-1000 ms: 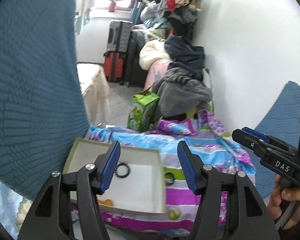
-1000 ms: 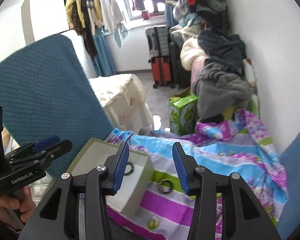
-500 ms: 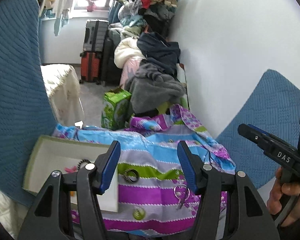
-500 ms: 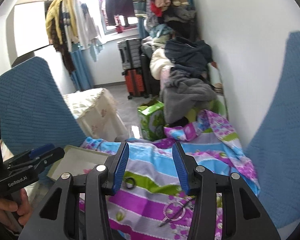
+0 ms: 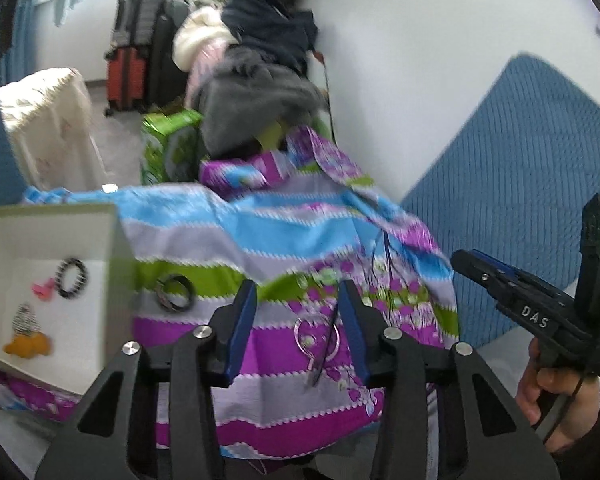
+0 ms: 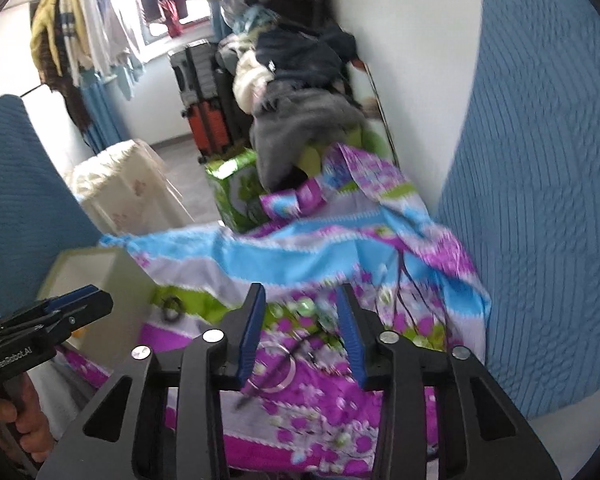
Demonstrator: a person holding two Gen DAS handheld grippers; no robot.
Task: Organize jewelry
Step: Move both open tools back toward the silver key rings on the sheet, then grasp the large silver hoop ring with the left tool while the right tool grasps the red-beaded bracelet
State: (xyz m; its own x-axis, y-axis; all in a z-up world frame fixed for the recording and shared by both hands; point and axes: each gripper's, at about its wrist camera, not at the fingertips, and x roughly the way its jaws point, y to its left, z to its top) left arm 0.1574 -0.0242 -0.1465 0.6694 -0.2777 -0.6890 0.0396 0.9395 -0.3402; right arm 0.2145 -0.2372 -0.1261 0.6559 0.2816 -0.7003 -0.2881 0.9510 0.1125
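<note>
On a striped cloth (image 5: pixel 284 236) beside a bedroom wall, your sorting is partway done. At far left the box (image 5: pixel 114 240) already holds a bead bracelet (image 5: pixel 72 279), a pink piece (image 5: pixel 43 290), a striped charm (image 5: pixel 26 319) and an orange piece (image 5: pixel 27 346). Just right of the box wall, a dark ring (image 5: pixel 175 298) lies loose on the green stripe.

Your left gripper (image 5: pixel 299 332) hangs wide and empty, its blue pads framing a silver hoop (image 5: pixel 315 334) on the purple stripe; a dark cord (image 5: pixel 328 344) crosses the hoop and seems tied to it, though blur hides the join. Your right gripper (image 6: pixel 302 334), also wide and empty, hovers over that same hoop (image 6: pixel 274 368).

Judged from this, the hoop is the next pick, and only one claw should take it. Bring the pads down square on either side of the rim, low enough to catch metal rather than pinch cloth, then close gently. Watch the cord: it may drag or snag the fabric as you lift. Keep the other claw clear of the box edge.
</note>
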